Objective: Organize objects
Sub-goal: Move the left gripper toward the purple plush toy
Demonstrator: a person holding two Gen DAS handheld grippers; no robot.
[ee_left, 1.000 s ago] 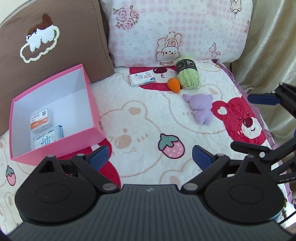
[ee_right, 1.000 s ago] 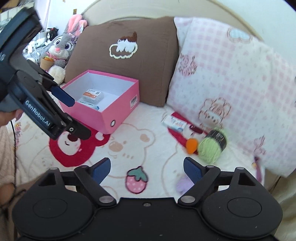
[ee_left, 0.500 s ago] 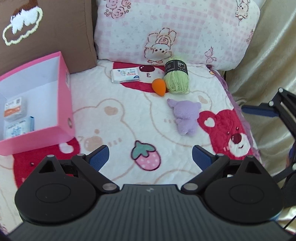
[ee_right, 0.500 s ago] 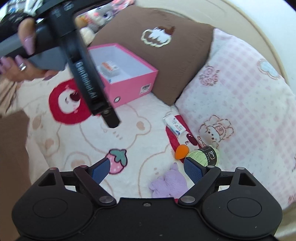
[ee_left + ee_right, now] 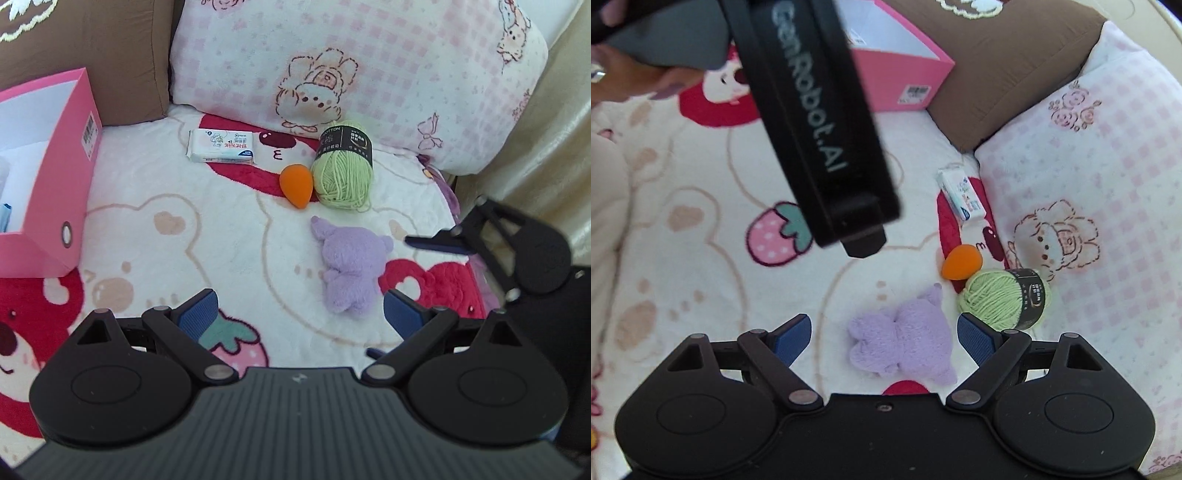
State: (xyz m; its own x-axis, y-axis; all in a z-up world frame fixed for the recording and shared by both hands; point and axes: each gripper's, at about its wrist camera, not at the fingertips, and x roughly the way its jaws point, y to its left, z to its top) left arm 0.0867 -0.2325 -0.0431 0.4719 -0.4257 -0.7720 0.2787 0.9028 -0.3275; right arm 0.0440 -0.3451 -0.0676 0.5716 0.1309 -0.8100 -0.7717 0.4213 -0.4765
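The purple plush toy (image 5: 905,339) lies on its side on my bear-print blanket (image 5: 221,229), fuzzy and pale lilac, its rounded limbs bunched together. Just past it sits a ball of green yarn (image 5: 343,170) with a black paper band, and an orange egg-shaped sponge (image 5: 296,185) touches the yarn's side. A flat white tissue pack (image 5: 221,146) lies apart from them, nearer the pillows. The pink box (image 5: 48,177) stands open at the blanket's left side, against the brown pillow (image 5: 92,55); something blue shows inside it, though that corner is too cropped for me to tell what it is.

Between the box and the toy the blanket is bare, a broad stretch of strawberry and bear prints. The checked pink pillow (image 5: 369,66) walls off the back, and the blanket's edge falls away beyond the toy on the right.

My right gripper (image 5: 884,339) hangs low over the toy, blue pads spread wide with the plush between them and touching neither. My left gripper (image 5: 299,314) is likewise spread wide and holds nothing, the toy just ahead of its right pad.
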